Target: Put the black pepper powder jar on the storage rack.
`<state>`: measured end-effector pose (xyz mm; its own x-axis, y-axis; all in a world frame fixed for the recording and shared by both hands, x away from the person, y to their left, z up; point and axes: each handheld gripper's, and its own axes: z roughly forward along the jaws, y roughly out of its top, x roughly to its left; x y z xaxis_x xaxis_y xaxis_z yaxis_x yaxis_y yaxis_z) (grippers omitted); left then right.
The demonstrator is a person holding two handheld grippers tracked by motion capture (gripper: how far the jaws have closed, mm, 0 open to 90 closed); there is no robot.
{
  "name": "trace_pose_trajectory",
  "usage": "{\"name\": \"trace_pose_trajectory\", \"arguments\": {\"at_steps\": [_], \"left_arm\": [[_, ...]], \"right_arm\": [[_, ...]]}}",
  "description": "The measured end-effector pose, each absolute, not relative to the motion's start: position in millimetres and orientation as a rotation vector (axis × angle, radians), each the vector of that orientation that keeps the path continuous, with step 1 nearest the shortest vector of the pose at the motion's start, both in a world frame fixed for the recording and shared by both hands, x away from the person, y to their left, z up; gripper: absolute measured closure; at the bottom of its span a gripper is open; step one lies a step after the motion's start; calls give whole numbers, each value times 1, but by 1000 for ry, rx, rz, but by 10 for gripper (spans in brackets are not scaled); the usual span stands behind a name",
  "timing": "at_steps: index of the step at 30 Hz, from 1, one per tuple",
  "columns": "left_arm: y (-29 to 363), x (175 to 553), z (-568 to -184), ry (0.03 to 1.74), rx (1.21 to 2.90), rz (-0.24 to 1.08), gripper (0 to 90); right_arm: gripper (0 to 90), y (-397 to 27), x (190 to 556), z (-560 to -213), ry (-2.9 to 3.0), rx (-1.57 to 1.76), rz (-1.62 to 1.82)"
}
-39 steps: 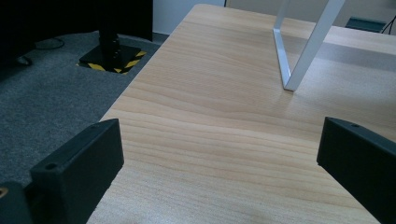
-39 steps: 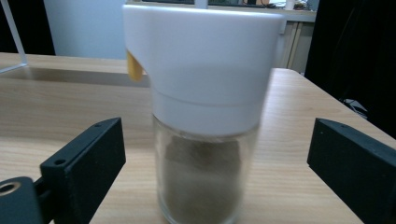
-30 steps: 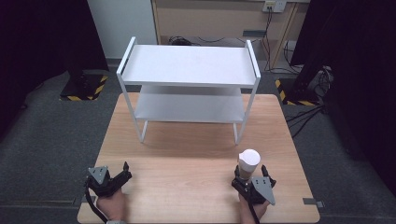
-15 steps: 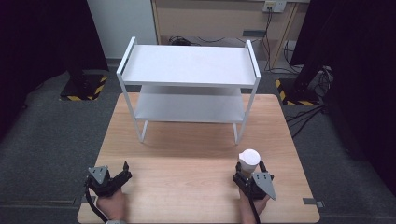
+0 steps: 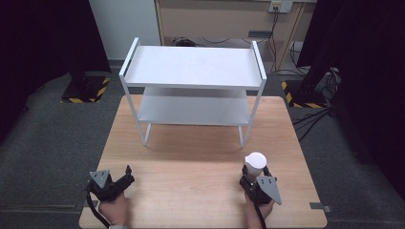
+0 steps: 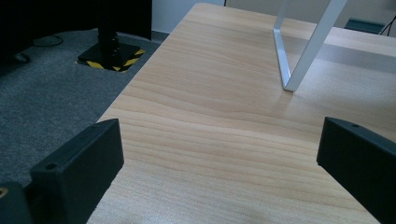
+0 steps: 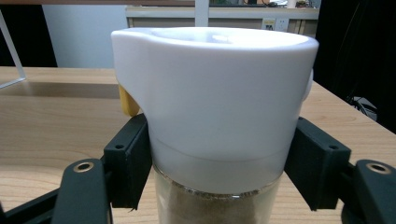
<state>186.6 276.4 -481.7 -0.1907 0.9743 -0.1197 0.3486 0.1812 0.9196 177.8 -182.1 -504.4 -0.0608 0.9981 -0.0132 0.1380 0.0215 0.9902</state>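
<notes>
A glass jar with a wide white lid and a small yellow tab stands upright on the wooden table, near its front right. My right gripper has just been closing its jaws on it. In the right gripper view the two black pads press on the jar just under the lid, with brownish contents showing below; my right gripper is shut on it. My left gripper rests at the front left, and its jaws stand wide open over bare wood.
A white two-level metal shelf rack stands on the back half of the table; one leg shows in the left gripper view. Grey carpet, cables and a yellow-black striped stand base surround the table.
The right gripper's jaws have drawn in against the jar. Both hands and the jar have kept their places.
</notes>
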Motion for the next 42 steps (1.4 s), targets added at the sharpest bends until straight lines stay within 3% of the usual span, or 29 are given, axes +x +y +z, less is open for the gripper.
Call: {"name": "trace_pose_trajectory", "arguments": {"at_steps": [13, 42], "left_arm": [[276, 187, -481, 1679, 1278, 1013, 1], [273, 188, -482, 1705, 1233, 1029, 2]], "right_arm": [[305, -187, 180, -496, 1368, 1237, 1197], [306, -141, 226, -402, 1419, 1155, 1291]]}}
